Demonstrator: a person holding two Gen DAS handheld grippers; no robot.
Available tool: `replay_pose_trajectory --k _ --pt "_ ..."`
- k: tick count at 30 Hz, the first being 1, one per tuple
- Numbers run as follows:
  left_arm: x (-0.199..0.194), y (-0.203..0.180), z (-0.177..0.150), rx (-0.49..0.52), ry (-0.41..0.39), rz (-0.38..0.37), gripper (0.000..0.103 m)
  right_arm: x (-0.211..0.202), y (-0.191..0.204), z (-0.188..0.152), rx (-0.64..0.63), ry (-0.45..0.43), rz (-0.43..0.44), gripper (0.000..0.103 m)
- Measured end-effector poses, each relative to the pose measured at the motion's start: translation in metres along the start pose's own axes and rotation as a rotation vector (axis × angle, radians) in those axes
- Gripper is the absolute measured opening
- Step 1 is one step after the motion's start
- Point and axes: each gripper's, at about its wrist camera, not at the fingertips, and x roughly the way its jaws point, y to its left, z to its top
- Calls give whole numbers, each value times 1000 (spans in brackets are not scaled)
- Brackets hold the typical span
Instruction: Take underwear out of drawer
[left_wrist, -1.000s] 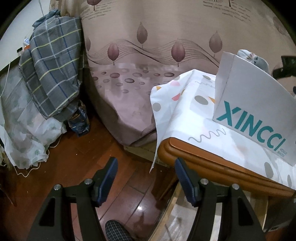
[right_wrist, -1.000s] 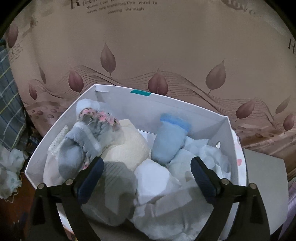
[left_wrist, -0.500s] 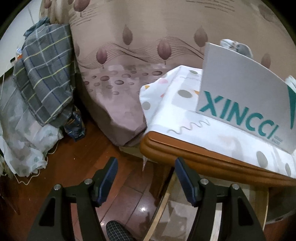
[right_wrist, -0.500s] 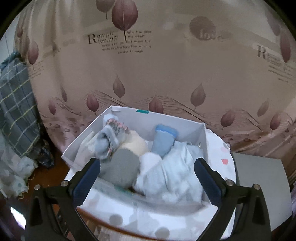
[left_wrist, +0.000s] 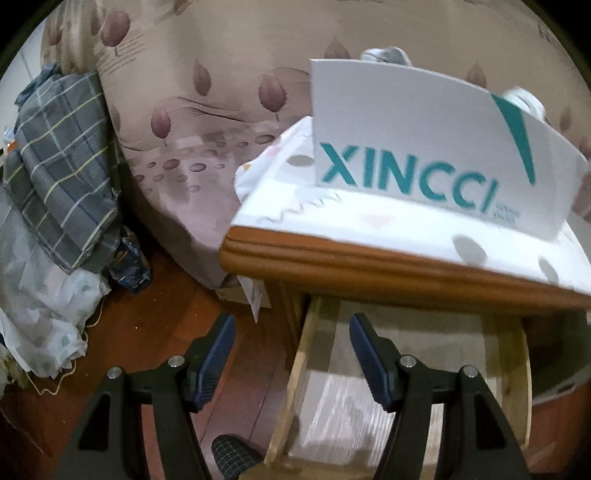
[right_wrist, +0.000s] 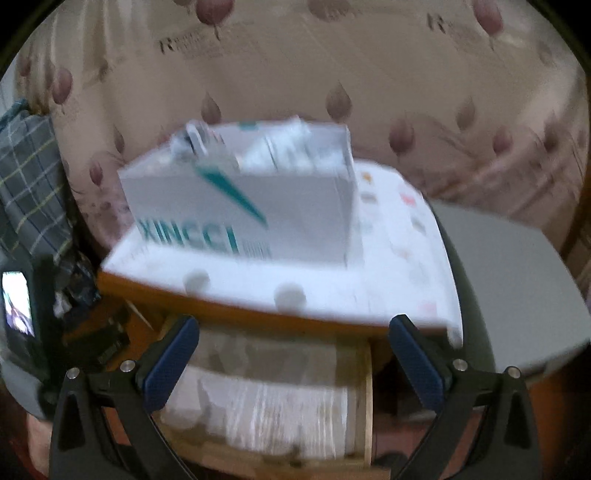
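An open wooden drawer (left_wrist: 295, 373) juts out under the nightstand top; its light bottom shows and I see no underwear in it. It also shows, blurred, in the right wrist view (right_wrist: 364, 398). A white XINCCI box (left_wrist: 424, 147) with rolled underwear and socks stands on the cloth-covered top (left_wrist: 406, 221); it also shows in the right wrist view (right_wrist: 240, 206). My left gripper (left_wrist: 291, 336) is open and empty above the drawer's left wall. My right gripper (right_wrist: 291, 345) is open and empty above the drawer.
A bed with a leaf-print cover (left_wrist: 192, 177) stands behind the nightstand. A plaid blanket (left_wrist: 59, 166) and white cloth (left_wrist: 40, 302) are piled at the left on the wooden floor (left_wrist: 155, 332). A grey surface (right_wrist: 509, 288) lies right of the nightstand.
Both grippers have pulled back and down from the box. The open drawer has come into view under them. Both stay open and empty.
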Motion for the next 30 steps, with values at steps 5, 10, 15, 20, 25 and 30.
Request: replay_pose_trajectory --k 5,10,15,20,25,30 --pt "-9 -6 -21 25 20 -9 66 13 1 -40 -10 49 -52 101" --pt "-18 -11 -36 49 24 -6 66 16 10 -60 -34 69 -53 101" --pt "-22 -12 -46 61 43 -10 66 18 19 -73 -60 87 -48 101" --pt "-25 -17 -51 78 45 -10 66 20 21 -76 -51 108 -31 101" --pt "-21 -18 -48 82 49 -17 66 20 25 -78 -63 118 -35 101" --pt "-20 -22 -50 91 55 -23 66 21 27 -79 -69 123 -31 101"
